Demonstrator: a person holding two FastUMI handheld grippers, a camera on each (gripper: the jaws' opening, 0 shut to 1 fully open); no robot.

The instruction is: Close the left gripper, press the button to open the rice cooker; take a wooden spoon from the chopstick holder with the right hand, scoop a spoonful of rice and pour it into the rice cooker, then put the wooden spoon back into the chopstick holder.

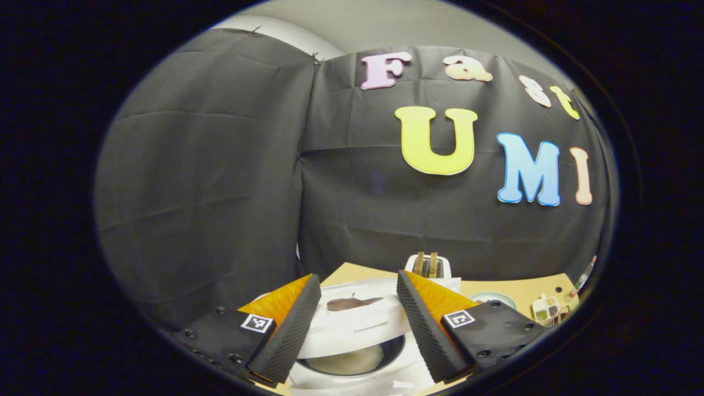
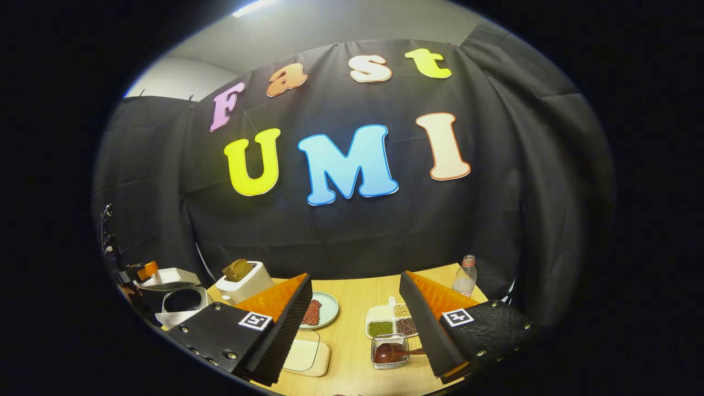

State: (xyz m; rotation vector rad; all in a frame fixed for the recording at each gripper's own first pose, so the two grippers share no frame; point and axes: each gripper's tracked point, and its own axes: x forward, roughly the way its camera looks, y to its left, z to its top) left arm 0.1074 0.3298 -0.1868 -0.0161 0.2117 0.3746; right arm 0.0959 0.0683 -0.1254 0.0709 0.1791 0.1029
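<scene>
Far left in right gripper view, white rice cooker [image 2: 179, 300] sits w/ lid up, dark pot showing, so button step looks done. Left claw [image 1: 357, 324] hangs over that pot, fingers apart, holding nothing. Next: white toaster w/ bread [image 2: 242, 280], round plate w/ meat [image 2: 319, 311], pale board [image 2: 305, 356]. Right claw [image 2: 352, 330] also spread, empty, above wooden counter [image 2: 352, 324], prob. lining up on brown wooden spoon [image 2: 388, 352] lying in clear holder [image 2: 390, 350], near right. White tray of beans [image 2: 391, 322] and bottle [image 2: 465, 278] crowd behind; rice not discernible.

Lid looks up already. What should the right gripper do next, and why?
Probably lower the open right gripper toward the wooden spoon lying across the clear holder just ahead. The rice cooker stands open, and the spoon is not yet gripped.
</scene>
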